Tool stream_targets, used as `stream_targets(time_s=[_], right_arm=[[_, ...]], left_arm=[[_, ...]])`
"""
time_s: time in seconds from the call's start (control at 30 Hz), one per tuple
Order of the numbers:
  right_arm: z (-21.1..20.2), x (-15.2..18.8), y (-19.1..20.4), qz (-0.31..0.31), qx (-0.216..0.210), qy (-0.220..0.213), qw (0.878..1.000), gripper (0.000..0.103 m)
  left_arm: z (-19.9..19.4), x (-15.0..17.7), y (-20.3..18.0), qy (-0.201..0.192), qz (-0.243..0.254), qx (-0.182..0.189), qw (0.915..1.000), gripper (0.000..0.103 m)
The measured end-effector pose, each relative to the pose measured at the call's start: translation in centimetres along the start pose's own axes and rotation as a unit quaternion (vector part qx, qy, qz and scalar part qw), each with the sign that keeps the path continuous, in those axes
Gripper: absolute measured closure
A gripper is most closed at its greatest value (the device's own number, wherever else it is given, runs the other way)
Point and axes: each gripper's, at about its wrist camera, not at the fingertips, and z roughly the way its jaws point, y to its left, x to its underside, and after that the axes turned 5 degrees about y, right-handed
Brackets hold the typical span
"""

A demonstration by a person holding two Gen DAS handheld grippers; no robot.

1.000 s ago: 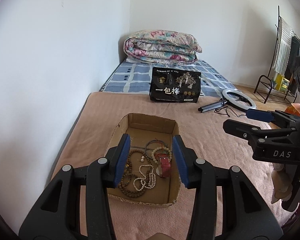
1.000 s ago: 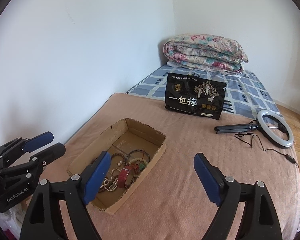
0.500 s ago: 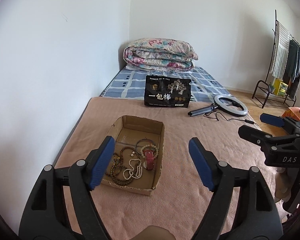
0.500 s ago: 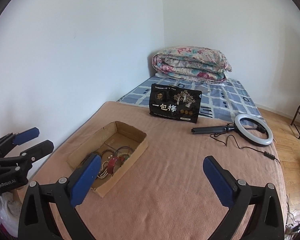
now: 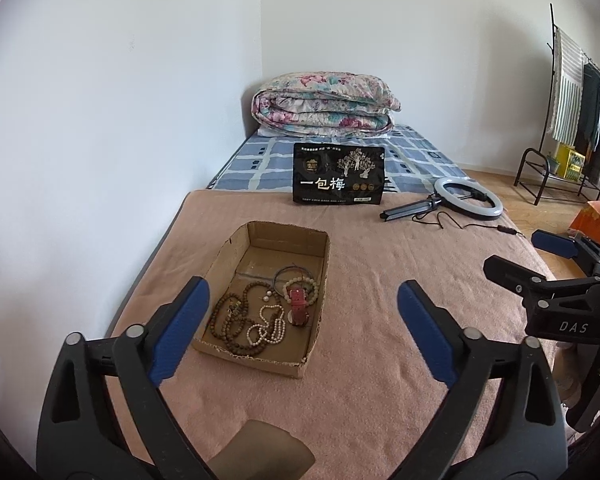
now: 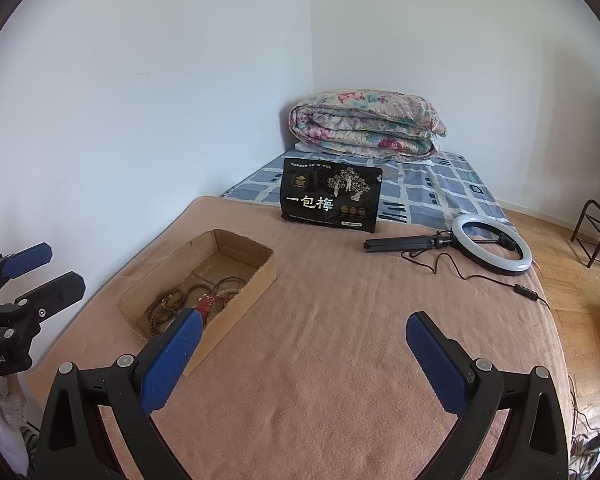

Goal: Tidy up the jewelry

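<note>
A: Start with the large items. What carries everything?

B: The bed (image 5: 372, 320), covered by a pink-brown blanket (image 6: 340, 340). At its far end, against the wall corner, a folded floral quilt (image 5: 324, 104) rests on a blue checked sheet (image 5: 260, 160).

A: Next in size?

B: A black printed bag (image 5: 338, 179) stands upright at the far edge of the blanket. To its right a ring light (image 5: 468, 197) lies flat with its folded stand and cord. A clothes rack (image 5: 572, 120) stands on the wood floor at the far right.

A: Location of the jewelry?

B: All inside an open cardboard box (image 5: 236, 252) on the left part of the blanket. Contents: a brown bead necklace (image 5: 230, 320), a white bead strand (image 5: 270, 322), a red watch (image 5: 298, 304), a pale bead bracelet (image 5: 302, 282), a thin dark bangle (image 5: 292, 270) and two small earrings (image 5: 266, 295). The pieces overlap one another at the near end of the box.

A: Gripper status?

B: Left gripper (image 5: 303, 314): jaws opening, already set wide, nothing held; the near end of the box shows between them. Right gripper (image 6: 304, 344): jaws spread fully, nothing held, bare blanket between them, box just beside its left finger.
</note>
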Motion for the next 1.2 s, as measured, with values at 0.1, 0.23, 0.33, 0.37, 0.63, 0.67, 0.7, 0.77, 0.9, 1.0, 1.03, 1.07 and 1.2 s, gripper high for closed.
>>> stream_targets(time_s=[0.1,0.23,0.33,0.37,0.63,0.67,0.7,0.77,0.9,1.0,1.03,1.07,1.2], right_arm=[[0.4,0.3,-0.7,0.011,0.003,0.001,1.000,0.000],[0.9,0.5,-1.3,0.015,0.006,0.001,1.000,0.000],[1.3,0.6,-1.5,0.016,0.010,0.003,1.000,0.000],[1.4,0.6,-1.5,0.016,0.011,0.003,1.000,0.000],[1.8,0.7,-1.4,0.013,0.012,0.005,1.000,0.000],[1.8,0.7,-1.4,0.011,0.012,0.004,1.000,0.000],[1.7,0.7,-1.3,0.010,0.013,0.003,1.000,0.000],[1.6,0.8,-1.3,0.009,0.014,0.002,1.000,0.000],[1.8,0.8,-1.5,0.014,0.014,0.005,1.000,0.000],[1.9,0.8,-1.6,0.015,0.014,0.005,1.000,0.000],[1.9,0.8,-1.5,0.014,0.014,0.005,1.000,0.000],[1.9,0.8,-1.5,0.014,0.014,0.005,1.000,0.000],[2.1,0.7,-1.5,0.011,0.012,0.005,1.000,0.000]], left_arm=[[0.2,0.1,-0.1,0.000,0.000,0.001,1.0000,0.003],[0.4,0.4,-0.2,0.003,0.003,-0.005,1.0000,0.003],[0.7,0.6,-0.4,0.006,0.004,-0.009,0.9999,0.002],[0.8,0.6,-0.4,0.007,0.003,-0.010,0.9999,0.002],[1.1,0.6,-0.1,0.008,-0.002,-0.015,0.9999,0.001],[1.1,0.6,-0.1,0.008,0.000,-0.017,0.9998,0.001],[1.1,0.6,-0.1,0.008,0.001,-0.018,0.9998,0.001],[1.1,0.6,-0.1,0.008,0.002,-0.020,0.9998,0.001],[1.1,0.6,0.0,0.005,-0.004,-0.021,0.9998,0.001],[1.1,0.6,0.1,0.003,-0.005,-0.022,0.9997,0.001],[1.1,0.6,0.1,0.003,-0.005,-0.022,0.9997,0.001],[1.1,0.6,0.1,0.004,-0.004,-0.022,0.9997,0.001],[1.1,0.6,0.1,0.004,-0.005,-0.022,0.9997,0.001]])
